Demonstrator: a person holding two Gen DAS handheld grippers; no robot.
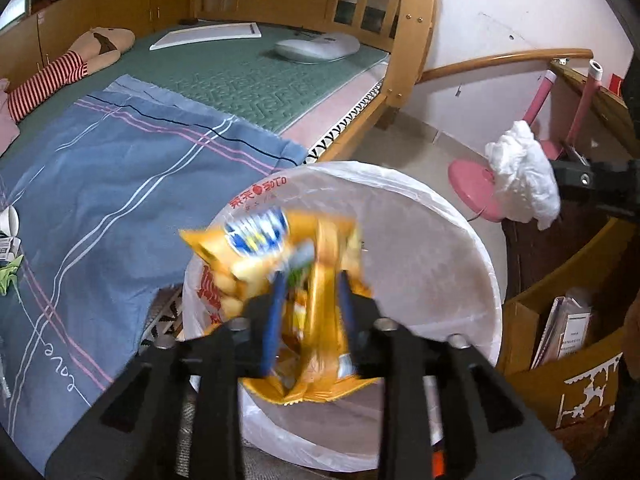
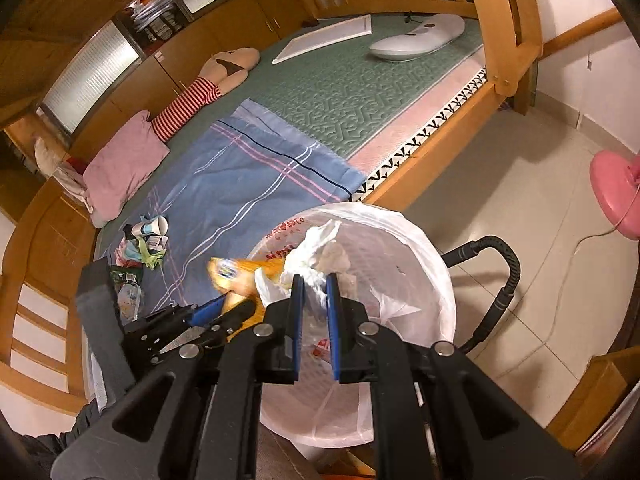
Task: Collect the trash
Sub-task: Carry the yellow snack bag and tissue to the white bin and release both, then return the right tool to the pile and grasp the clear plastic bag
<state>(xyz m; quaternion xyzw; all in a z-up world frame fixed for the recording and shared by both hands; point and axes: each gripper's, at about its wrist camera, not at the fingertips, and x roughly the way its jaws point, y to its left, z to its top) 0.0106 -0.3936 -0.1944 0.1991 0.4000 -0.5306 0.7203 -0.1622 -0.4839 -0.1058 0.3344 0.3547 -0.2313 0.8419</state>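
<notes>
The left gripper [image 1: 310, 280] hung directly over the mouth of the lined bin [image 1: 472, 248], its blue fingers [image 1: 276, 304] standing part open. The orange snack bag [image 1: 304, 264] lay between them, blurred, and whether the pads pressed on it at all could not be told; it looked loose, and I judged it was dropping free. Its long axis ran roughly from 12 to 6 o'clock in the left wrist view, with the bottom edge hanging below the fingers toward the bin's inside.

The right gripper [image 2: 316, 292] was pinched tight on a wad of white tissue [image 2: 316, 252], which stuck out past the fingertips toward 12 o'clock. In the right wrist view the wad sat over the bin's near half, with the bin [image 2: 436, 264] opening beneath and ahead of it. From the left wrist view the same tissue [image 1: 524, 168] appeared at about 2 o'clock, seemingly outside the rim [image 1: 400, 176] and above it.

More litter [image 2: 144, 240] lay on the blue cloth [image 2: 248, 184] at about 10 o'clock from the right gripper.

So the left hand was the one better placed over the bin. The right hand's coming move, as I judged it, turned on bringing the tissue squarely over the bin before the fingers parted.
</notes>
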